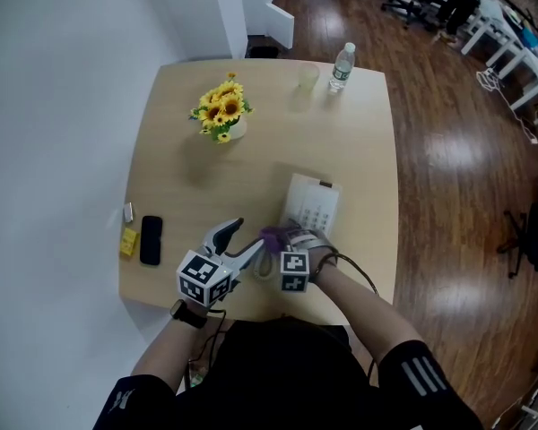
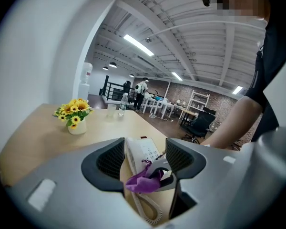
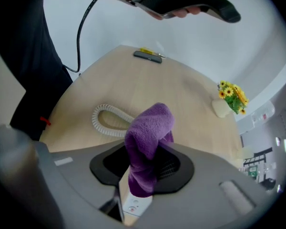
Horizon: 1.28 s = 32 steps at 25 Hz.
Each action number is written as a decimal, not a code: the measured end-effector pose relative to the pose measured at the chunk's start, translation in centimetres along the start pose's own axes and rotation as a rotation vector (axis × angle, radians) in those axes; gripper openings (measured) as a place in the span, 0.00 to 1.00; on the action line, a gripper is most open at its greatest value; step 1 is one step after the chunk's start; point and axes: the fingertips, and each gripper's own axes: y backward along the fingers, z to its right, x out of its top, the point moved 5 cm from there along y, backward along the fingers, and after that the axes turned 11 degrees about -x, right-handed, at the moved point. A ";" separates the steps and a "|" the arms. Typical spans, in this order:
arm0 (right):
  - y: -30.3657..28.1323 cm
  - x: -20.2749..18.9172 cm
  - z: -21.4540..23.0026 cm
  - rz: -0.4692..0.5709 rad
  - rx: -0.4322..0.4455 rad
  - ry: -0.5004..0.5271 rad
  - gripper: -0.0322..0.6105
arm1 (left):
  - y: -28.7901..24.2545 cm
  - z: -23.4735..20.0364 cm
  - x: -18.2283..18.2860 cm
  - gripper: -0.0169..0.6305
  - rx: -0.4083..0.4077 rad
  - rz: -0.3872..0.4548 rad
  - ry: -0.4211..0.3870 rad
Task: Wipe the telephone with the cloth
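1. Telephone (image 1: 312,204): white plastic desk set with a keypad, lying flat on the pale wooden table (image 1: 359,150), just ahead of both your grippers.
2. Cord (image 3: 107,121): cream coiled cable, looped on the table at the telephone's near end, on its left side.
3. Cloth (image 3: 150,142): purple knit fabric, bunched into a thick fold and standing up between the jaws of your right gripper (image 3: 147,166). It is over the telephone's near end. Whether it touches the set cannot be told.
4. Right gripper: jaws clamped on the cloth, tip pointed down at the telephone's near edge.
5. Left gripper (image 2: 145,157): jaws spread wide with nothing between them. It is just left of the telephone's near end, close beside your right gripper.
6. Flowers (image 1: 221,112): yellow sunflowers in a small white pot, left of the telephone and well beyond it.
7. Cup (image 1: 308,77) and bottle (image 1: 342,66): a clear plastic cup and a clear water bottle, side by side at the table edge, far beyond the telephone.
8. Smartphone (image 1: 150,239): black slab, well left of the telephone, with a small yellow block (image 1: 127,242) just beside it.
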 end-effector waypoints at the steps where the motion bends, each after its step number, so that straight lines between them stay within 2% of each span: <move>1: -0.1 -0.1 -0.7 -0.006 0.016 0.006 0.26 | -0.1 -0.1 -0.1 0.44 0.003 -0.003 0.000; 5: -0.5 -1.2 -2.9 -0.034 0.076 0.008 0.26 | -0.8 -0.5 -0.7 0.44 0.011 -0.033 0.001; 9: 1.6 -1.6 -3.2 0.031 0.083 -0.065 0.26 | -3.0 -1.5 -1.7 0.44 0.011 -0.089 0.004; 11: 3.4 -1.7 -2.9 0.080 0.048 -0.135 0.26 | -4.7 -2.0 -2.2 0.44 0.011 -0.134 0.021; 14: 7.1 -2.2 -1.9 0.156 -0.034 -0.297 0.26 | -8.0 -2.9 -2.4 0.44 0.044 -0.195 0.036; 18: 12.3 -4.2 -0.6 0.203 -0.122 -0.501 0.26 | -12.9 -3.4 -3.1 0.45 0.090 -0.286 0.041; 21: 14.8 -6.2 -0.5 0.223 -0.200 -0.564 0.26 | -15.8 -3.9 -3.9 0.47 0.139 -0.336 0.049; 26: 18.4 -8.7 -0.1 0.235 -0.285 -0.667 0.26 | -18.7 -5.8 -5.6 0.49 0.239 -0.338 0.177; 32: 21.4 -10.3 0.4 0.264 -0.348 -0.722 0.26 | -20.1 -7.1 -7.2 0.45 0.366 -0.396 0.156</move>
